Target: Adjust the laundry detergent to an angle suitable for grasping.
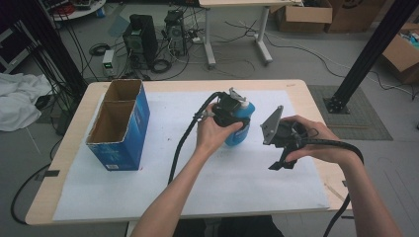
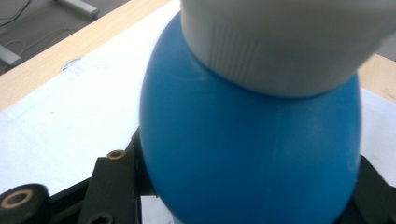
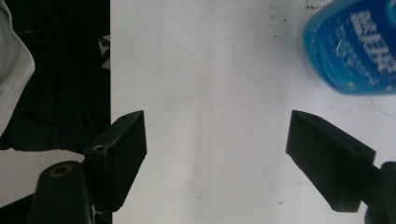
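**Blue bottle gripped at mid-table**

The left gripper (image 1: 232, 111) clasps a blue bottle (image 1: 240, 127) with a white cap, standing on the white sheet (image 1: 163, 148) covering the wooden table (image 1: 64, 148). Its own camera shows the bottle's rounded shoulder (image 2: 252, 154) wedged between the black jaws, a detail the hand hides from above. The right gripper (image 1: 282, 148), held just beside the bottle, has its jaws spread wide over bare sheet. An open blue box (image 1: 121, 126) stands well apart at left.
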Action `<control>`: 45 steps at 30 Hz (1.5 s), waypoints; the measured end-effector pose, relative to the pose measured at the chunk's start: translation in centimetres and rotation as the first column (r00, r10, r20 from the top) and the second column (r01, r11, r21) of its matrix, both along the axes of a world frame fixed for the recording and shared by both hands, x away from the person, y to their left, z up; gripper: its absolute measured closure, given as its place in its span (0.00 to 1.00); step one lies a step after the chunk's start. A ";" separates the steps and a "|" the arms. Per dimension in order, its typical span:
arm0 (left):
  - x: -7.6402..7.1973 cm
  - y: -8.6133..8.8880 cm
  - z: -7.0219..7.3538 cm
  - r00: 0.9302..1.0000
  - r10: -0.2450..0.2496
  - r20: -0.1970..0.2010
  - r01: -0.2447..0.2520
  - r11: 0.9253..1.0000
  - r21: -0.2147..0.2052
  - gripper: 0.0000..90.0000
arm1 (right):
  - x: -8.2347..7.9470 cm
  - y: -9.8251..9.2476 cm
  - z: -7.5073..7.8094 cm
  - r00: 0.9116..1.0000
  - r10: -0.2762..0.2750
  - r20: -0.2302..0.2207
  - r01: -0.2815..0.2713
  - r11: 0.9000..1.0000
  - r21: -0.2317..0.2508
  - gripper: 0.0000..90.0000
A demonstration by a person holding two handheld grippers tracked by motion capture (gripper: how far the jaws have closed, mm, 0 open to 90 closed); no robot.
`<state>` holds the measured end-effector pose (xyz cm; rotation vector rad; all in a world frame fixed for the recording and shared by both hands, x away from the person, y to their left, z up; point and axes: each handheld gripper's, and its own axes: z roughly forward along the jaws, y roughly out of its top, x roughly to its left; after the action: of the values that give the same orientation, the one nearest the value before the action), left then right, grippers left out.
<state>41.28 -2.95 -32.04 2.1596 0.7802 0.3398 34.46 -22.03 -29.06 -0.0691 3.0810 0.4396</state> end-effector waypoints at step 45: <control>1.2 8.8 -3.0 0.881 -0.471 -0.050 0.470 0.882 -0.024 0.50 | -0.1 1.2 -0.5 1.000 0.024 -0.009 -0.025 1.000 -0.011 0.23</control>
<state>42.43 5.82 -35.04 2.2697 0.2597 0.0212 34.38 -20.83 -29.56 -0.1055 3.0945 0.4252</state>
